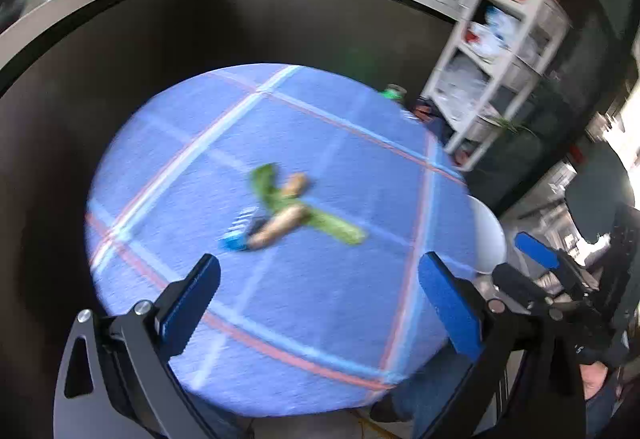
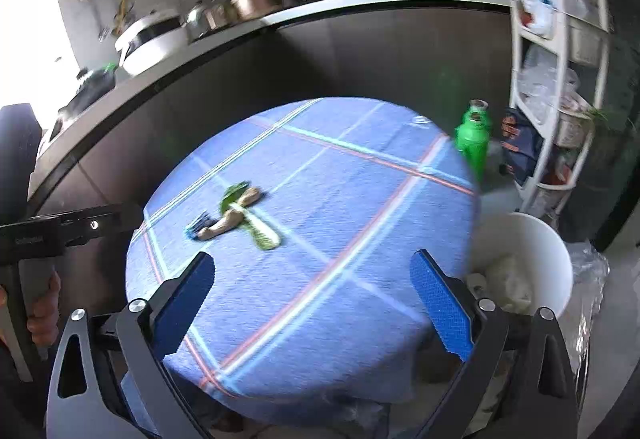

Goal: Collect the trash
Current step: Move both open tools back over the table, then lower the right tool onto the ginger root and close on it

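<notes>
Already some rubbish lies inside the white bin [image 2: 520,259], which stands on the floor just right of the round tabletop [image 2: 360,199] under its blue plaid cloth; crumpled pale scraps show in it, so I judge the collecting partly done. What is left sits in one small heap left of the tabletop's middle: two green vegetable peels [image 2: 256,227], two tan scraps [image 2: 224,225] that may be peel or wrapper, and one small blue-and-dark piece [image 2: 196,227], all touching or overlapping; blur keeps me from naming them better. The left gripper [image 1: 320,279] and the right gripper [image 2: 312,275] both hover on the near side of the heap, fingers spread wide and empty, nothing between them. One green bottle [image 2: 474,135] stands beyond the tabletop's far right edge, beside one white shelf rack [image 2: 560,39].
</notes>
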`<state>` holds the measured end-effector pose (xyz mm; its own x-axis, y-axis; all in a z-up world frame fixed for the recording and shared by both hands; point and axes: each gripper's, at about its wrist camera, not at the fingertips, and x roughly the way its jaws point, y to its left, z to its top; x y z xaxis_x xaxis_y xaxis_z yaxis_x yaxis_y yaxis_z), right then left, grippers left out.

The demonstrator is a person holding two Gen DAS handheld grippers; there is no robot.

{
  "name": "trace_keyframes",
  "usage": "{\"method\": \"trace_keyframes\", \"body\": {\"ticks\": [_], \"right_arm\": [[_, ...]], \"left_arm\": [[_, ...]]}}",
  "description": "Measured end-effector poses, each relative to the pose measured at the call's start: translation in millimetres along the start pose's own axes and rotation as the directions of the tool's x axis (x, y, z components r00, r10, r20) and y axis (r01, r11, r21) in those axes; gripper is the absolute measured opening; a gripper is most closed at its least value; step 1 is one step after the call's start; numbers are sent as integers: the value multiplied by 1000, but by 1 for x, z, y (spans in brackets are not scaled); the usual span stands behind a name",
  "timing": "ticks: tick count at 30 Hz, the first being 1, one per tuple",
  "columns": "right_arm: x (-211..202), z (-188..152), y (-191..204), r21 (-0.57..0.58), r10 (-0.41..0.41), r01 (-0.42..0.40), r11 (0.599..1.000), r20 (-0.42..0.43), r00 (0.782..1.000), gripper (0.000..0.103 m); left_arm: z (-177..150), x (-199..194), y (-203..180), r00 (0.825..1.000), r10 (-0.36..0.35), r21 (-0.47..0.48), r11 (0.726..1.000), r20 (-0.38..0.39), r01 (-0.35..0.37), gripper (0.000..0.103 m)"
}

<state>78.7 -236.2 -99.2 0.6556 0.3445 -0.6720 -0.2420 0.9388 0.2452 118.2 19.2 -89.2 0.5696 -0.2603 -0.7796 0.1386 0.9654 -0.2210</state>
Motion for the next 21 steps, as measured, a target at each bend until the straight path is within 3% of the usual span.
{"method": "trace_keyframes", "body": {"ticks": [4,7,15,21], "right_arm": [[28,5,39,-45,-2,0,999,-60,998,52],[52,8,62,-54,5,-11,998,-103,995,43],[117,19,101,17,16,-13,1000,-210,978,37],[151,16,109,98,30,-2,995,-277,960,25]], "left_arm": [[-8,-5,44,999,34,-63,997,7,-34,99],[-14,-6,71,999,38,-106,994,7,-37,99],[-19,-1,111,999,41,-149,988,11,-39,99],[-20,6,127,1000,29,-154,988,-1,-29,99]]}}
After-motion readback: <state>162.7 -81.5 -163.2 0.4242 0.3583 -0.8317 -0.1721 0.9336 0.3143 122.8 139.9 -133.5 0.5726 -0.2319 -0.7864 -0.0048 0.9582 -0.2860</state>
